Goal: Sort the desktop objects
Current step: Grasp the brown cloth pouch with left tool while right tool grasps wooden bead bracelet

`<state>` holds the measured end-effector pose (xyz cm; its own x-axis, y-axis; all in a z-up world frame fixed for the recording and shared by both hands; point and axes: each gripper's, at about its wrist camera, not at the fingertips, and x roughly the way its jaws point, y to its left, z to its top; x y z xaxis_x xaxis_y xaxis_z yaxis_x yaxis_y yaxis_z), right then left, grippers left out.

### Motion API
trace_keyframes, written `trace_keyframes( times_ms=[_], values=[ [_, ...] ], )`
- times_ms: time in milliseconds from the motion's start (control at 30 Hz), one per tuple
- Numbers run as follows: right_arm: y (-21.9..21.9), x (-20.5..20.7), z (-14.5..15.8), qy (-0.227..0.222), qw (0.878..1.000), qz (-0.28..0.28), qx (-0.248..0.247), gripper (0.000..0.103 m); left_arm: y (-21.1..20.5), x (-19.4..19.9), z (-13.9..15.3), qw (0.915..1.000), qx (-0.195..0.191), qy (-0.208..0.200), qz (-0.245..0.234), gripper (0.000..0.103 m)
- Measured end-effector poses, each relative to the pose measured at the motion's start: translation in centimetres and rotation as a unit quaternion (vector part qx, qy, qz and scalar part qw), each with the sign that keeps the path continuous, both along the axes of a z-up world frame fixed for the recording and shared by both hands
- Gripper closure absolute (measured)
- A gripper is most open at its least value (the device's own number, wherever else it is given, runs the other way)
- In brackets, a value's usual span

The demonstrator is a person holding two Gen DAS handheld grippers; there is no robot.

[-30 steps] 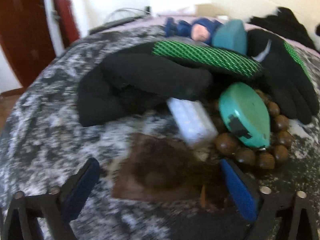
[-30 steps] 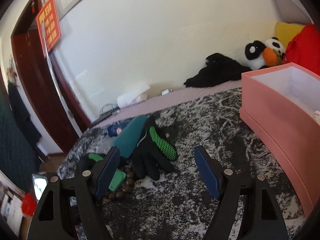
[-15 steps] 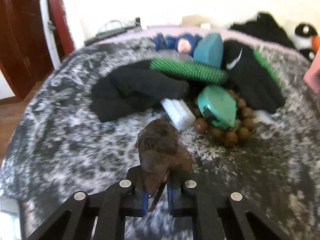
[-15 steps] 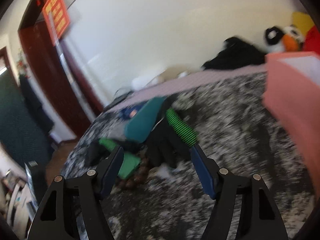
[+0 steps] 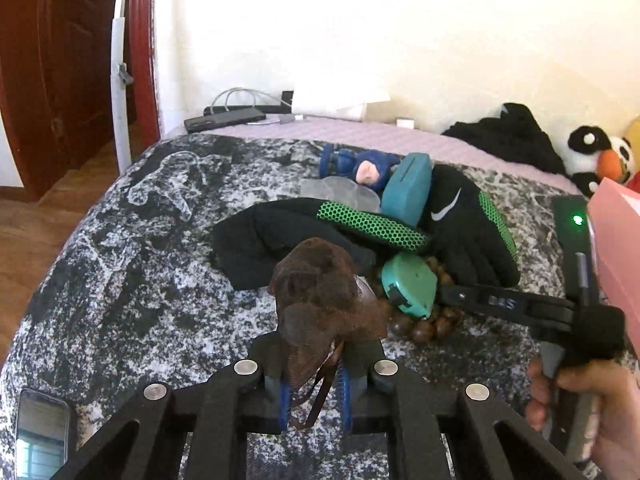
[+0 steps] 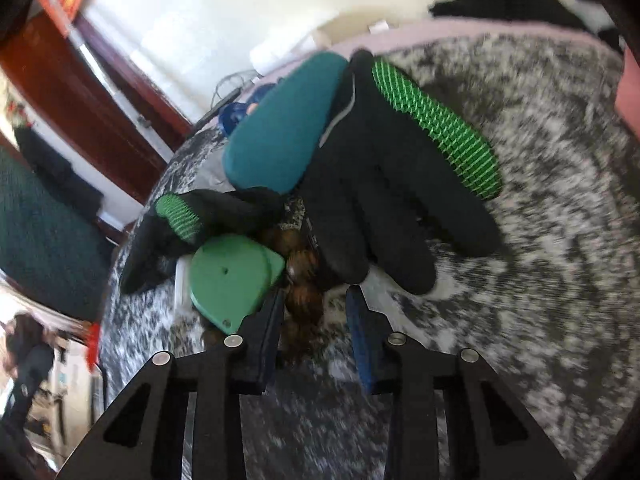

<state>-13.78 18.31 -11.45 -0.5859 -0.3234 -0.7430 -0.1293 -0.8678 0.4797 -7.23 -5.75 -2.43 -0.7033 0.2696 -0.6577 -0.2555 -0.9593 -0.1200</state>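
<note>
Right gripper (image 6: 316,316) over a heap of small things on a mottled grey-and-black cloth (image 6: 540,280)

Its blue-padded jaws have just been closing and now straddle a string of brown wooden beads (image 6: 302,280), pad contact unclear. A flat green plastic tape measure (image 6: 230,280) lies left; a black knitted glove with a green mesh cuff (image 6: 400,184) and a teal case (image 6: 284,124) lie behind.

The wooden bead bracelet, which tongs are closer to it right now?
Right. The right tongs straddle the wooden bead bracelet, closing in; the left tongs sit back from it, shut on a brown mesh pouch.
</note>
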Motion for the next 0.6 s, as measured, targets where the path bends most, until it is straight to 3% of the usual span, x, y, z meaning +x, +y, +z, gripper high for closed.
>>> trace_keyframes(
  times_ms=[167,233,300,367,433,600],
  values=[
    [-0.8,-0.7,0.2,-0.009,0.998,0.013,0.053,0.075,0.0,0.4,-0.1,1.0000,-0.001,0.001,-0.003,0.089],
    [-0.9,-0.5,0.2,-0.004,0.998,0.014,0.055,0.074,-0.1,0.6,-0.1,1.0000,-0.002,0.002,-0.002,0.089],
    [-1.2,-0.3,0.2,0.006,0.998,0.024,0.054,0.082,-0.2,0.6,-0.1,1.0000,-0.001,0.000,0.000,0.089],
    [-1.0,0.0,0.5,0.016,0.999,0.022,0.031,0.083,-0.2,0.5,0.0,1.0000,0.002,0.001,0.002,0.089],
    [-0.8,0.7,1.9,0.042,0.999,0.018,0.010,0.083,-0.1,0.6,0.1,1.0000,0.004,0.002,0.002,0.089],
    [-0.9,4.1,9.0,0.137,0.990,0.032,-0.011,0.083,0.1,0.9,0.4,0.9999,0.006,0.008,-0.003,0.088]
  ],
)
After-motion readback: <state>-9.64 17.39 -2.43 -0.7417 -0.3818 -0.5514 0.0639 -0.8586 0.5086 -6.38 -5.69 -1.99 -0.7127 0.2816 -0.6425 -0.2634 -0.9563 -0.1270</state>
